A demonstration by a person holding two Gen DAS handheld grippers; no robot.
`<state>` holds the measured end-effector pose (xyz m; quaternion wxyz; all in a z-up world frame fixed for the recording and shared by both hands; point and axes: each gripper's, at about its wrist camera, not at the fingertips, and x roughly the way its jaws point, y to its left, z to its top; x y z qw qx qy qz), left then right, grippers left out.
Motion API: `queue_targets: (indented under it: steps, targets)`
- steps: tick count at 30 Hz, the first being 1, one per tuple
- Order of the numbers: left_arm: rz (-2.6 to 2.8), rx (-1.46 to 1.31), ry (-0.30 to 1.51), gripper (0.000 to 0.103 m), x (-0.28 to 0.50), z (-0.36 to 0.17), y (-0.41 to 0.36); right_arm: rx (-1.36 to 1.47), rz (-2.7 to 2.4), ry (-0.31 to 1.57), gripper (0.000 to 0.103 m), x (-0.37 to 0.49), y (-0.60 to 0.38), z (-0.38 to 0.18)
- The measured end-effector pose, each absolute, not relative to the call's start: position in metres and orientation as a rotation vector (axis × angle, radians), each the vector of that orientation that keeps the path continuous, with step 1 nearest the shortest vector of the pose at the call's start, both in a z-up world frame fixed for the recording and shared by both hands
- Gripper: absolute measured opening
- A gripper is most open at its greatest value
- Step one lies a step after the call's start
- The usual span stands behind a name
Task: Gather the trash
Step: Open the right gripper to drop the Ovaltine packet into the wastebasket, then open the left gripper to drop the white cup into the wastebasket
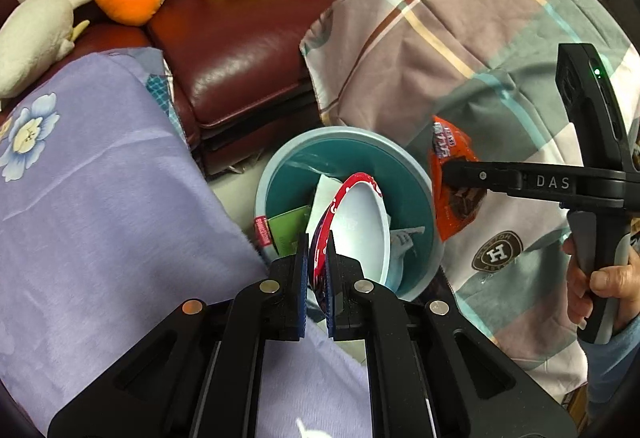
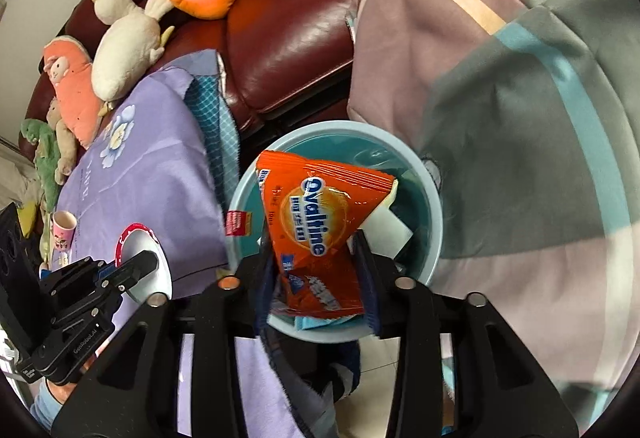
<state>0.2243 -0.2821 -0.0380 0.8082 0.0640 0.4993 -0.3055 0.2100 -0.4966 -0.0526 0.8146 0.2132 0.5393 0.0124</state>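
Note:
A round teal bin (image 1: 416, 174) stands on the floor between the covered surfaces; it also shows in the right wrist view (image 2: 434, 222). It holds a green packet (image 1: 286, 228) and white paper (image 1: 326, 194). My left gripper (image 1: 318, 252) is shut on the red rim of a white paper plate (image 1: 360, 222), held on edge over the bin. My right gripper (image 2: 316, 258) is shut on an orange Ovaltine packet (image 2: 320, 214), held above the bin; it also shows in the left wrist view (image 1: 454, 182).
A purple flowered cloth (image 1: 100, 190) covers the surface on the left. A plaid blanket (image 1: 460, 38) lies on the right. A dark red leather sofa (image 1: 240, 46) behind holds plush toys. A pink cup (image 2: 64, 228) stands on the purple cloth.

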Motion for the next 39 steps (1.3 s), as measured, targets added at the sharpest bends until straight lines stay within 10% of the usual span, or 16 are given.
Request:
queue_targets:
  steps: [15,30,32,36,39]
  targets:
    - [-0.657,0.139,1.124,0.007,0.239,-0.068,-0.301,0.467,-0.001,1.18,0.077,0.212,-0.509,-0.069]
    - [-0.696,0.15,1.183,0.009,0.252,-0.097,-0.326,0.455,-0.06,1.188,0.08,0.209,-0.521,-0.066]
    - [-0.694,0.15,1.193,0.017,0.253,-0.101,-0.329,0.456,-0.07,1.187,0.08,0.209,-0.522,-0.066]
    - [-0.674,0.147,1.169,0.072,0.252,-0.101,-0.327,0.455,-0.086,1.192,0.08,0.209,-0.524,-0.067]
    - [-0.669,0.15,1.155,0.076,0.25,-0.098,-0.32,0.453,-0.088,1.201,0.08,0.211,-0.522,-0.07]
